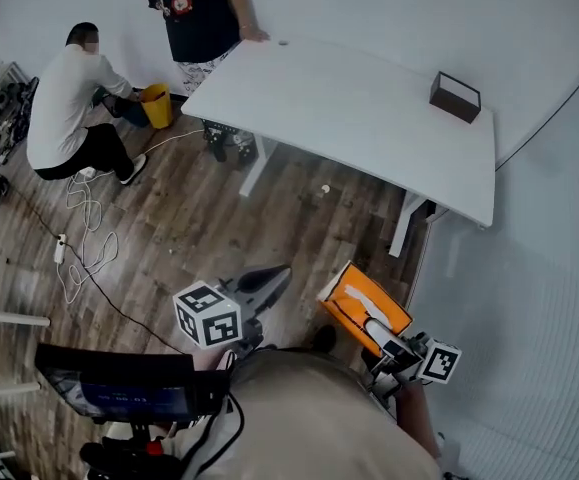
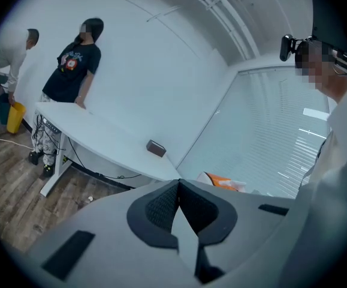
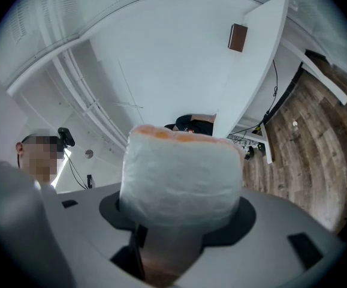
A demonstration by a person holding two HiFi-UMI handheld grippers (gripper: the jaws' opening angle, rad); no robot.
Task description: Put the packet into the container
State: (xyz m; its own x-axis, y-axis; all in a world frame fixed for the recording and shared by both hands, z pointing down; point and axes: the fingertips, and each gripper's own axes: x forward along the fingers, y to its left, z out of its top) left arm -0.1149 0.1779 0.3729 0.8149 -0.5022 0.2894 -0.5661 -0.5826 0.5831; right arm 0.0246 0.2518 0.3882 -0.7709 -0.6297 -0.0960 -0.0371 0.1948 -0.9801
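Head view: the left gripper (image 1: 269, 280) is low on the left and carries nothing. The right gripper (image 1: 381, 330) clasps an orange-and-white packet (image 1: 361, 306). The brown container (image 1: 455, 96) sits on the white table (image 1: 349, 108), well apart from both.

Left gripper view: the jaws meet at their tips, with nothing between them.

Right gripper view: the jaws stand wide, clamped on the packet, which fills the gap.
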